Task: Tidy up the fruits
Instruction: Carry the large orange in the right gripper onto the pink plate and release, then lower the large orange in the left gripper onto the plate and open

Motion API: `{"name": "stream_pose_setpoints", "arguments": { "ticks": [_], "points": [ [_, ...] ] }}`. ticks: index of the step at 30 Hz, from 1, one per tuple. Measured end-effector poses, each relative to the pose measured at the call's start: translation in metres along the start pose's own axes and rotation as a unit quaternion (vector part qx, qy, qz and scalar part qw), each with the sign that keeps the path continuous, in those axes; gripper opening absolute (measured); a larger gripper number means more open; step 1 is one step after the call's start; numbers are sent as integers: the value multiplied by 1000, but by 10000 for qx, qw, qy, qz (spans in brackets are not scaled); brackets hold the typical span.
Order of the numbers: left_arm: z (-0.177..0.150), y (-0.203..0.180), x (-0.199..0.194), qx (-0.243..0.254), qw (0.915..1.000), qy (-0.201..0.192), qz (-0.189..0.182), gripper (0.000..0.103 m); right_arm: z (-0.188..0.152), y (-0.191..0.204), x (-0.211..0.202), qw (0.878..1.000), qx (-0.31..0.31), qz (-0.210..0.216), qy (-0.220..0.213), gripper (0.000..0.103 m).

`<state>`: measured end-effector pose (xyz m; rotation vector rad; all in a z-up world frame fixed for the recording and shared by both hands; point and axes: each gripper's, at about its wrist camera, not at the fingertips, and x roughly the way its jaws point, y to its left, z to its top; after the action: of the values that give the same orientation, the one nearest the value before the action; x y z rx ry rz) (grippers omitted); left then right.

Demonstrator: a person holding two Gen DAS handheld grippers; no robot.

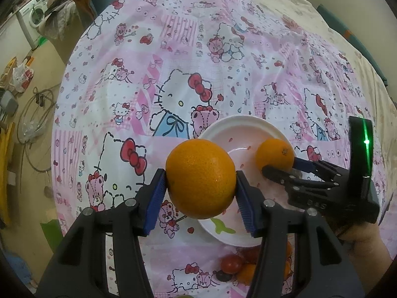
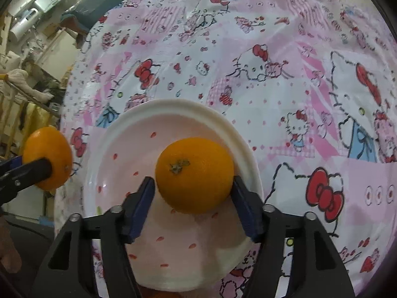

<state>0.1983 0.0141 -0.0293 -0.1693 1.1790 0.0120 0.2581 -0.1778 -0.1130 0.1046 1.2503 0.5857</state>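
Your left claw (image 1: 199, 186) is clenching a large orange (image 1: 200, 178) at the plate's (image 2: 198, 108) nine o'clock. Your right claw (image 2: 192, 202), released, is straddling the smaller orange (image 2: 194, 175) near its three-o'clock rim; withdrawing carelessly could roll it off.

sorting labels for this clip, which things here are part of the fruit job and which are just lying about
Part of the job:
- round orange in left gripper
- smaller orange between right gripper's jaws
- white speckled plate
- small red tomatoes

Lying about:
- white washing machine
- coiled cable
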Motion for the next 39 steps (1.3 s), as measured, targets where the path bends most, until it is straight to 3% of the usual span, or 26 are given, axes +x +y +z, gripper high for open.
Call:
{"name": "stream_pose_setpoints", "arguments": {
  "ticks": [6, 17, 25, 39],
  "points": [
    [2, 3, 3, -102, 9999, -29, 88, 51, -4, -7, -25, 9992, 164, -86, -354, 82],
    [6, -16, 10, 284, 9994, -145, 126, 51, -24, -3, -84, 9966, 358, -151, -728, 82],
    [16, -31, 26, 496, 9987, -135, 17, 51, -55, -15, -118, 9883, 991, -212, -1136, 82],
    [21, -47, 56, 635, 9979, 58, -115, 51, -77, -52, -125, 9741, 1878, -210, -1244, 82]
  ]
}}
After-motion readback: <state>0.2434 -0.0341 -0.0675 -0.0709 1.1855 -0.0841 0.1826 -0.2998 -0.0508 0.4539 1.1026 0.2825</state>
